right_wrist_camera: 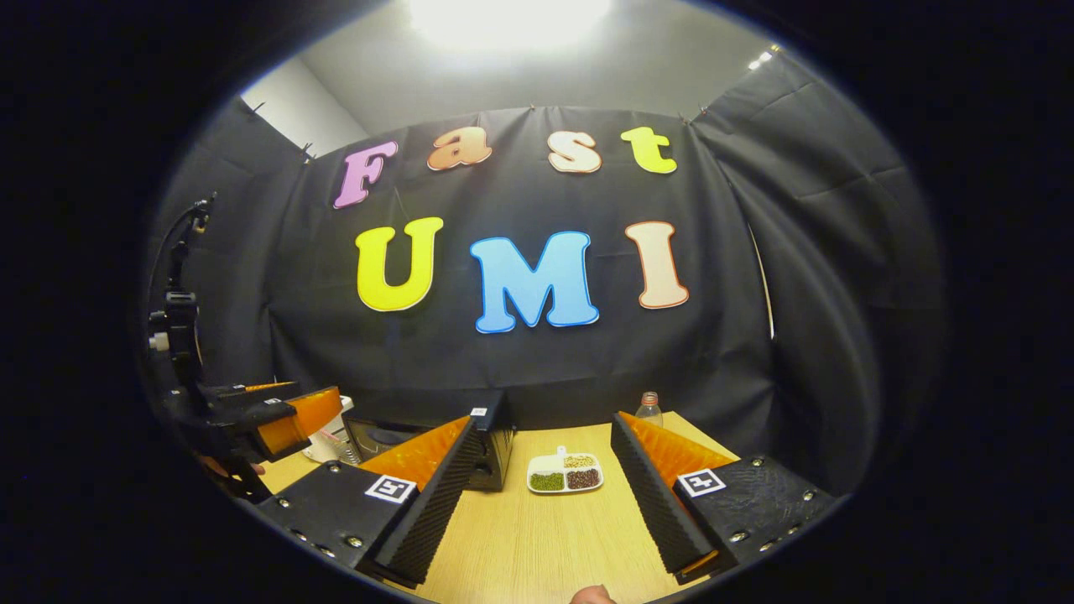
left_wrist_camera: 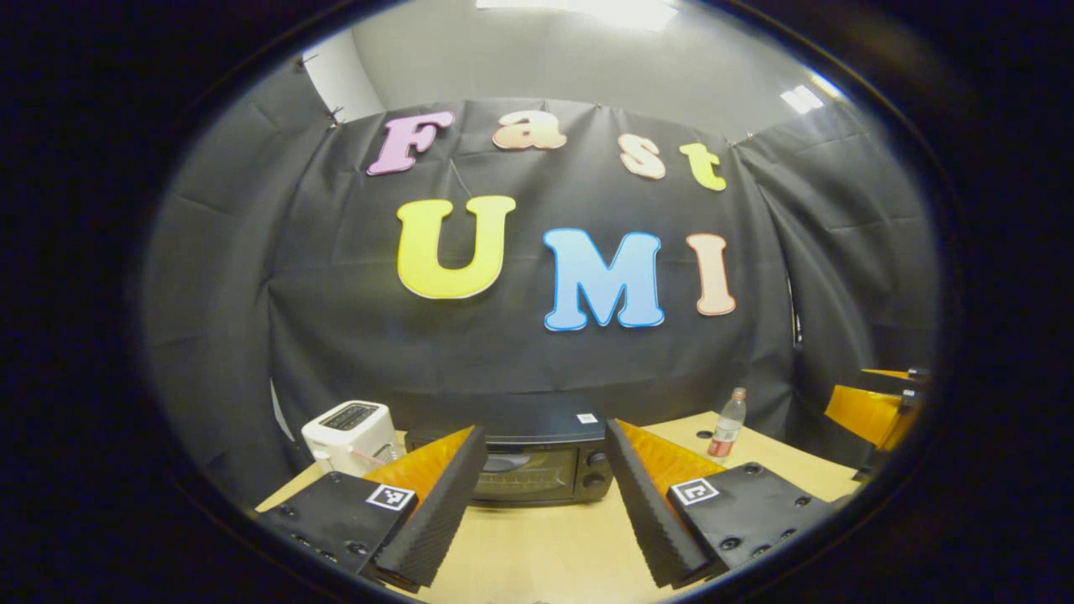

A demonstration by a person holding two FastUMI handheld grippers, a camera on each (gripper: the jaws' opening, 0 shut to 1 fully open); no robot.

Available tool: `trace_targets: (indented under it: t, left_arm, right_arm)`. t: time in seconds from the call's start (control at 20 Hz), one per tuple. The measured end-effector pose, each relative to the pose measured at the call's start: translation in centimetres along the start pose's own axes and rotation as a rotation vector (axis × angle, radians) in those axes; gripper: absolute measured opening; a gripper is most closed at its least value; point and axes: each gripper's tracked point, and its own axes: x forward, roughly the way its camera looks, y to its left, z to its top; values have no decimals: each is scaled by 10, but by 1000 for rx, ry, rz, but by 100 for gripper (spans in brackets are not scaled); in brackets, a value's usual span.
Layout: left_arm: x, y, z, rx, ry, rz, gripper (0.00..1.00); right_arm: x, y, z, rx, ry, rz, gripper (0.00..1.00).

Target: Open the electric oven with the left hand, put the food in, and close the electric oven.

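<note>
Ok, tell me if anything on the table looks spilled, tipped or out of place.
Nothing stands out. The oven sits square with its door shut, the toaster and bottle stand upright, and the tray lies flat with its food inside its compartments. Both grippers, left and right, are open above the table.

- The electric oven (left_wrist_camera: 537, 457) is black, its door window dark.
- The toaster (left_wrist_camera: 350, 434) is white.
- The worktop (left_wrist_camera: 545, 545) shows pale wood grain.
- The divided plate (right_wrist_camera: 565, 474) is white — green, tan and dark reddish-brown food in its compartments.
- The bottle (left_wrist_camera: 727, 426) is clear — red label.
</note>
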Motion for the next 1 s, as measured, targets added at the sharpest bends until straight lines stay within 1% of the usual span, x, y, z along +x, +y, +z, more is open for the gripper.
trace_targets:
  t: [0.05,0.25,0.35,0.45,0.55,0.65,0.75,0.8,1.0]
  left_arm:
    - [-15,-3,5,8,-12,9,99]
    - [-72,-4,24,39,-47,56,99]
    - [-94,-5,24,15,-45,54,100]
    - [-113,1,27,12,-52,55,100]
    - [-128,9,28,18,-59,65,99]
    - [-141,17,33,37,-88,73,95]
    - [-150,30,36,43,-100,92,99]
    - [-154,30,35,33,-99,88,99]
    - [-164,46,30,14,-86,108,100]
  right_arm:
    - [-7,-2,1,-3,-2,12,98]
    - [-35,-4,5,-7,-10,57,98]
    - [-47,-2,5,1,-11,59,98]
    - [-58,1,8,7,-36,48,97]
    - [-66,4,7,0,-47,26,98]
    - [-71,12,9,-8,-76,22,98]
    - [-73,18,4,-7,-66,22,98]
    - [-74,24,1,-2,-61,32,98]
    - [-76,41,7,-4,-71,44,98]
